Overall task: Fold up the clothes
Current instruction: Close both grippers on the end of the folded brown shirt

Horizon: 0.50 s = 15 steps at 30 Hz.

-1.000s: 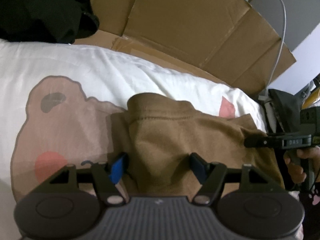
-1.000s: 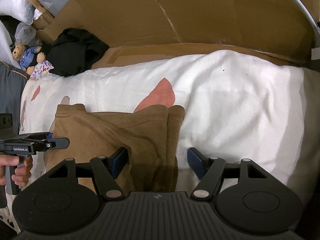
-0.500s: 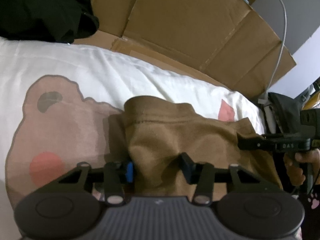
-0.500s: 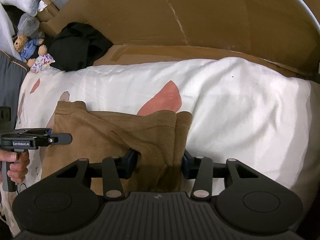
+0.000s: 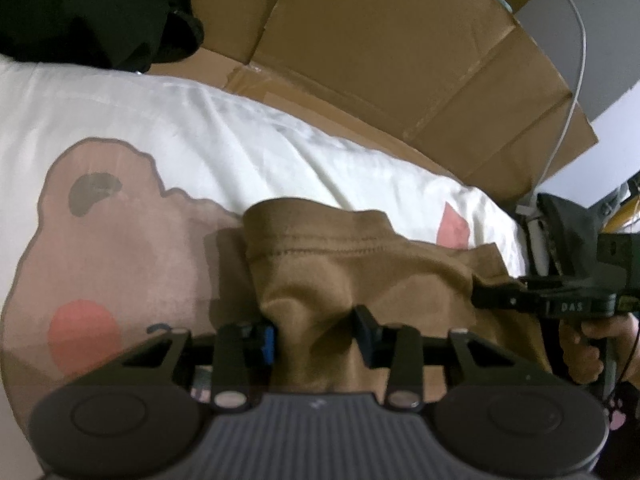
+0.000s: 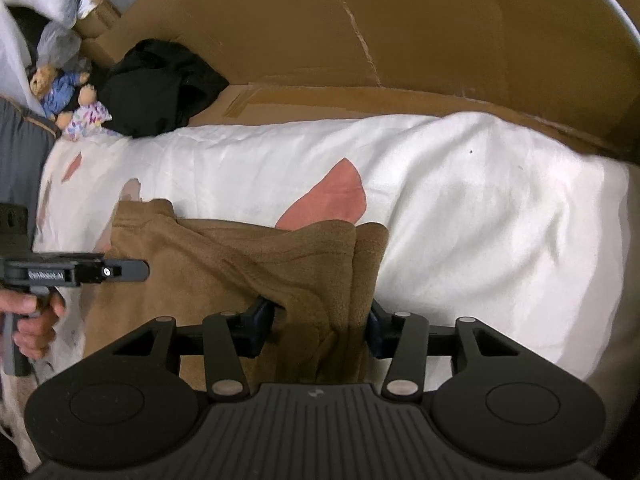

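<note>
Two grippers clamped on bunched folds of brown garment [image 5: 352, 276]: left gripper [image 5: 316, 334] at one end, right gripper [image 6: 320, 320] at the other, fingers pressing cloth. Spread beyond on bear-print white bed sheet [image 6: 460, 200]; flattened cardboard [image 6: 400, 28], black clothing [image 6: 156, 84] behind.

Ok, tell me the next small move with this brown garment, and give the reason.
Probably lift both ends together and carry them toward the far hem. The left hand-held gripper and the right hand-held gripper each pinch a bunched near edge of the brown fleece garment, which lies flat on the white bear-print bedsheet, so both grips look ready.
</note>
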{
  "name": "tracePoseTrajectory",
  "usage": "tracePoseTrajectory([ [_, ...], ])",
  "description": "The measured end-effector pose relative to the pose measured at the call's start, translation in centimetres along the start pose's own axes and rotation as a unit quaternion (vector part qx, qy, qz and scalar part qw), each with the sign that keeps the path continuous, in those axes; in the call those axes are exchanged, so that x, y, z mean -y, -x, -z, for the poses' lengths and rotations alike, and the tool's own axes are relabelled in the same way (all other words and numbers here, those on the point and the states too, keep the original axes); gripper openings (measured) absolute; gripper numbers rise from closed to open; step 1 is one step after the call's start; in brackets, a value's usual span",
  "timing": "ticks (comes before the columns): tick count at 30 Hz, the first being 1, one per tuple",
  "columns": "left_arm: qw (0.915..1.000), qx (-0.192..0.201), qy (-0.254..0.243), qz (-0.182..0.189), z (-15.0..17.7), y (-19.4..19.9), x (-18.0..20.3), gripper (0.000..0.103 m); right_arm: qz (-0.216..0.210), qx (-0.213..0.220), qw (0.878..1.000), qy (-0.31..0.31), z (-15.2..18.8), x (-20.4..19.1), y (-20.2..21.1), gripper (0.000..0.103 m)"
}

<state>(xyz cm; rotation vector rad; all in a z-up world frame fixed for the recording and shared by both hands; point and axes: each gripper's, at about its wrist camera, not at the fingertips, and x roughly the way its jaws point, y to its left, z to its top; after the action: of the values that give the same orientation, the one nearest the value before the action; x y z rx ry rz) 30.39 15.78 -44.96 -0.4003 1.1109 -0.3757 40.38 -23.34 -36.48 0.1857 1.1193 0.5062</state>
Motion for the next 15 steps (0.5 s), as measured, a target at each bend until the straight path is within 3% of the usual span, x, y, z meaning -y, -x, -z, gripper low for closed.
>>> tracePoseTrajectory([
  [1,1.0,-0.002,-0.002,-0.003,-0.1,0.0,0.2,0.036,0.003,0.0,1.0,0.002,0.0,-0.1,0.0,0.047],
  [3,0.9999,-0.007,-0.005,-0.009,-0.3,0.0,0.6,0.022,0.005,0.0,1.0,0.001,-0.1,-0.2,0.1,0.042],
  [8,0.9997,-0.003,-0.013,-0.02,-0.2,0.2,1.4,0.017,0.013,0.007,1.0,0.001,0.0,-0.8,0.6,0.028],
  [15,0.9988,0.011,-0.033,-0.034,0.2,0.9,2.3,0.012,0.029,0.031,0.999,0.021,0.3,-2.1,1.6,0.021],
])
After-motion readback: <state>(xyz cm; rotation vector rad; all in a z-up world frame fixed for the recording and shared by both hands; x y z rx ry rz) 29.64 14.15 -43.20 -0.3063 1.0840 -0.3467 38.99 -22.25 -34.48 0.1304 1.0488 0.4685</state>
